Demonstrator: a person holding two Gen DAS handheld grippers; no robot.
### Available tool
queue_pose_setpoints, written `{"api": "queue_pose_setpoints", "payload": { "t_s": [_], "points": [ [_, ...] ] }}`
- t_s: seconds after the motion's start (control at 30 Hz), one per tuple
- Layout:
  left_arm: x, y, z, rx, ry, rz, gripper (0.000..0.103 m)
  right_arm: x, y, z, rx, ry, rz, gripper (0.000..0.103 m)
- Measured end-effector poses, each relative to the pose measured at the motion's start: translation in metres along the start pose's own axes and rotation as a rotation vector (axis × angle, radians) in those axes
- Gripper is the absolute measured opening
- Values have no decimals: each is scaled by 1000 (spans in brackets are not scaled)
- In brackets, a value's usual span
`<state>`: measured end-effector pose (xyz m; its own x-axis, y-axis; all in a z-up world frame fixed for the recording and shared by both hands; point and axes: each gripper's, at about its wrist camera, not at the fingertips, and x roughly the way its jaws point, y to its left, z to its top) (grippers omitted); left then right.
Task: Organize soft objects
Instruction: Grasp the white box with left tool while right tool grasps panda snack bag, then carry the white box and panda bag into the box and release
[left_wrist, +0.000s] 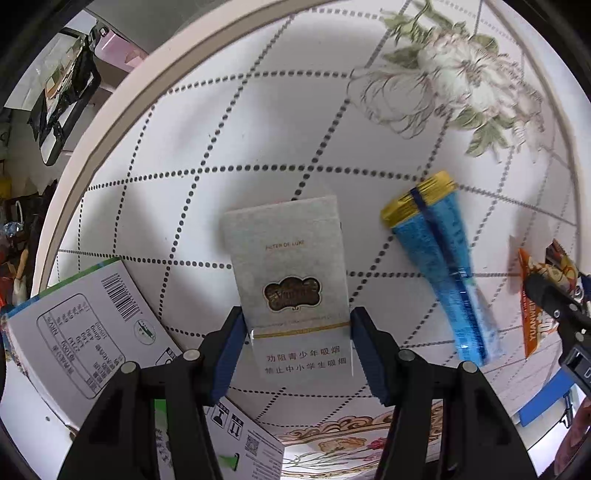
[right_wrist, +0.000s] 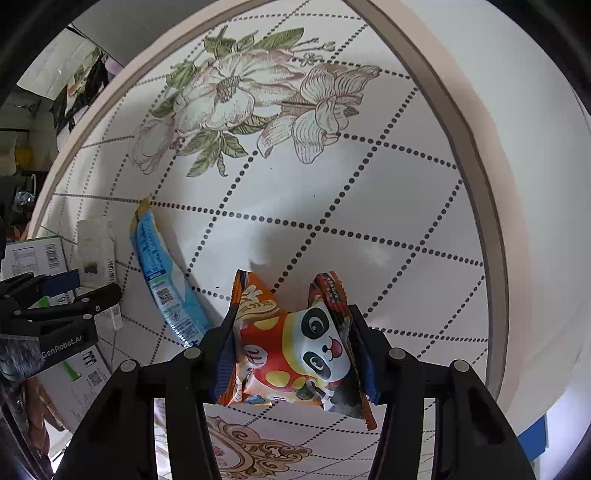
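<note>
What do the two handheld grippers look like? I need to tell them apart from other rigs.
Both the left gripper and the right gripper are matte black plastic linkages with silver pivot pins and blue finger pads. The left one's body reads "GenRobot.AI". No cables or sleeves show.

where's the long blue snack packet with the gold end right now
The long blue snack packet with the gold end lies flat on the flower-printed round table, between the white cigarette pack and the orange panda snack bag.

Bright, even daylight — soft shadows pool on the table (left_wrist: 258, 122). Fisheye bends its rim into dark corners; the blue pack (left_wrist: 443, 266) smears with motion blur.
</note>
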<state>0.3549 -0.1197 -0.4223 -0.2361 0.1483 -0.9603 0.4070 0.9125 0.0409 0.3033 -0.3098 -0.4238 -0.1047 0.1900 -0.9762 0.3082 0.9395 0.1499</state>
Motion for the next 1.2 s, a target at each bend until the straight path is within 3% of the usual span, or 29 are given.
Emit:
{"api": "queue_pose_setpoints", "payload": {
  "t_s": [0.27, 0.37, 0.47, 0.6, 0.7, 0.8, 0.9, 1.0, 1.2],
  "points": [
    [-43, 1, -28, -48, -92, -120, 54, -47, 15, -6, -42, -80, 37, 56],
    [-42, -1, -38, -34, -80, -154, 55, -59, 19, -6, -67, -92, 14, 56],
    [-15, -2, -40, -25, -43, -97, 54, -53, 24, -5, -45, -80, 11, 56],
    [25, 6, -45, -57, 26, -113, 56, -54, -7, -17, -35, -69, 19, 56],
    [41, 4, -49, -48, 41, -84, 59, -52, -5, -17, -32, -75, 29, 56],
    [48, -10, -58, -4, 12, -41, 65, -54, -3, -18, -37, -81, 36, 56],
    [51, -16, -67, 4, -15, -47, 54, -54, -2, -18, -39, -80, 39, 56],
    [53, -20, -78, 19, -36, -28, 53, -55, -2, -18, -38, -83, 43, 56],
    [27, -8, -101, -39, -118, -106, 53, -65, -3, -21, -47, -99, 52, 56]
  ]
}}
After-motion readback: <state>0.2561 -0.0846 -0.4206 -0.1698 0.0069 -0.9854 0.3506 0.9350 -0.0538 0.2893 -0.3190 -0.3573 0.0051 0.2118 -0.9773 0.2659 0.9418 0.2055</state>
